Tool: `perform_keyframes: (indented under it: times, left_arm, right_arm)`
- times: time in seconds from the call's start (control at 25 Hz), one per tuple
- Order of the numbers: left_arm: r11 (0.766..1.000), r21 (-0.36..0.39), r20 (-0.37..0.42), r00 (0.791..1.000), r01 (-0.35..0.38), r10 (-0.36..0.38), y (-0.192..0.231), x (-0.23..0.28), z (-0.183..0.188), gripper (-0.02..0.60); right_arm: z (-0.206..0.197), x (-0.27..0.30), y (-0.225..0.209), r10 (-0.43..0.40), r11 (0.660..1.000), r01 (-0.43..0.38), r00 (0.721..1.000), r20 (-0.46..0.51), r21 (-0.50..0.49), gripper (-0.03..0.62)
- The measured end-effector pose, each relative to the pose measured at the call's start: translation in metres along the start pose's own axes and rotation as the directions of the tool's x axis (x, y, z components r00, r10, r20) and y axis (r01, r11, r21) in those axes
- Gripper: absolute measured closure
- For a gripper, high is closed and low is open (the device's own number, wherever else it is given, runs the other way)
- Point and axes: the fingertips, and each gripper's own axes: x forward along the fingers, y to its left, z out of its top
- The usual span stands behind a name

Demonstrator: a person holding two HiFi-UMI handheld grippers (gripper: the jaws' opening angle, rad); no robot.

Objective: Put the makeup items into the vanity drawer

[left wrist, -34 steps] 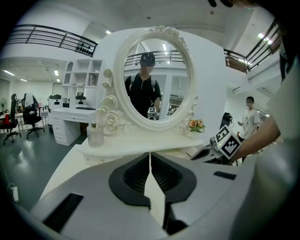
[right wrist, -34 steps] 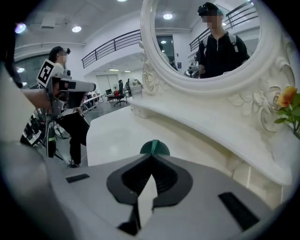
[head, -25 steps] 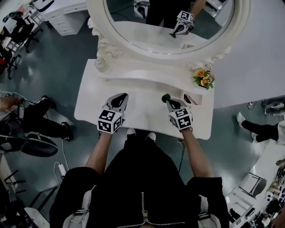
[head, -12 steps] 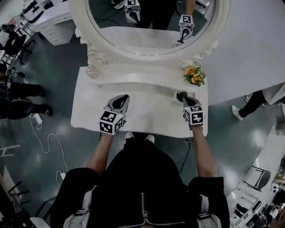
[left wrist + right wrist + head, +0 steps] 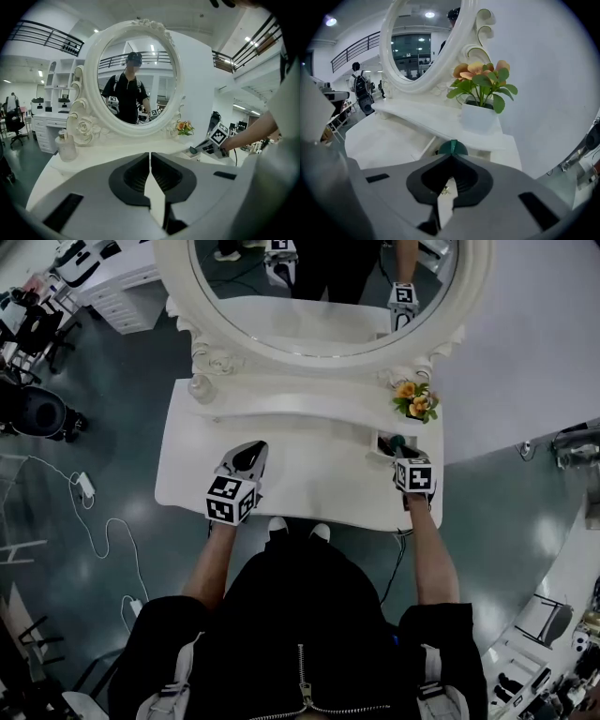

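My right gripper (image 5: 400, 448) is shut on a small dark green round makeup item (image 5: 397, 439), which sticks out past the jaw tips (image 5: 452, 147). It hangs at the right end of the white vanity table (image 5: 187, 474), over the small open drawer (image 5: 382, 444) under the raised shelf. The left gripper view shows that same gripper (image 5: 204, 148) with the green item (image 5: 192, 150) at its tip. My left gripper (image 5: 247, 455) hovers over the middle of the tabletop, jaws shut with nothing between them (image 5: 150, 159).
A potted orange-flowered plant (image 5: 414, 401) stands on the shelf just above the drawer (image 5: 480, 89). A glass bottle (image 5: 199, 387) sits at the shelf's left end (image 5: 65, 145). The oval mirror (image 5: 323, 287) rises behind. The table's right edge is close to my right gripper.
My right gripper has carried the green item rightward from the table's middle to the drawer at the right end. The left gripper has stayed in place.
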Motion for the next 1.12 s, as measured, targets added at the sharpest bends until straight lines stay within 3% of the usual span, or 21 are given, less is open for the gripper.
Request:
perform_keyframes:
  times: [0.24,0.44,0.56,0.72,0.88,1.12]
  left_arm:
    - [1.0,0.003,-0.002,1.0,-0.003,0.003,0.003,-0.007,-0.002,0.554]
    - [1.0,0.005,0.009,1.0,-0.008,0.008,0.009,-0.016,0.001,0.554]
    - [1.0,0.006,0.014,1.0,-0.011,0.011,0.013,-0.02,0.001,0.554]
    - [1.0,0.007,0.024,1.0,-0.011,0.011,0.017,-0.024,0.004,0.554]
    - [1.0,0.013,0.037,0.999,-0.008,0.007,0.019,-0.027,0.007,0.554]
    - [1.0,0.024,0.055,0.998,0.004,-0.006,0.024,-0.029,0.013,0.552]
  right_arm:
    - [-0.006,0.004,0.001,-0.009,0.999,0.009,1.0,-0.008,0.04,0.579]
    - [-0.007,-0.001,0.005,-0.015,0.996,0.014,1.0,0.014,0.085,0.528]
    - [0.0,-0.009,0.012,-0.018,0.994,0.012,0.998,0.057,0.106,0.558]
    - [0.01,-0.017,0.038,0.031,0.988,-0.048,0.993,0.114,0.148,0.588]
    - [0.023,-0.029,0.072,0.068,0.989,-0.09,0.983,0.172,0.119,0.589]
    - [0.054,-0.052,0.122,0.115,0.982,-0.153,0.95,0.29,0.111,0.589]
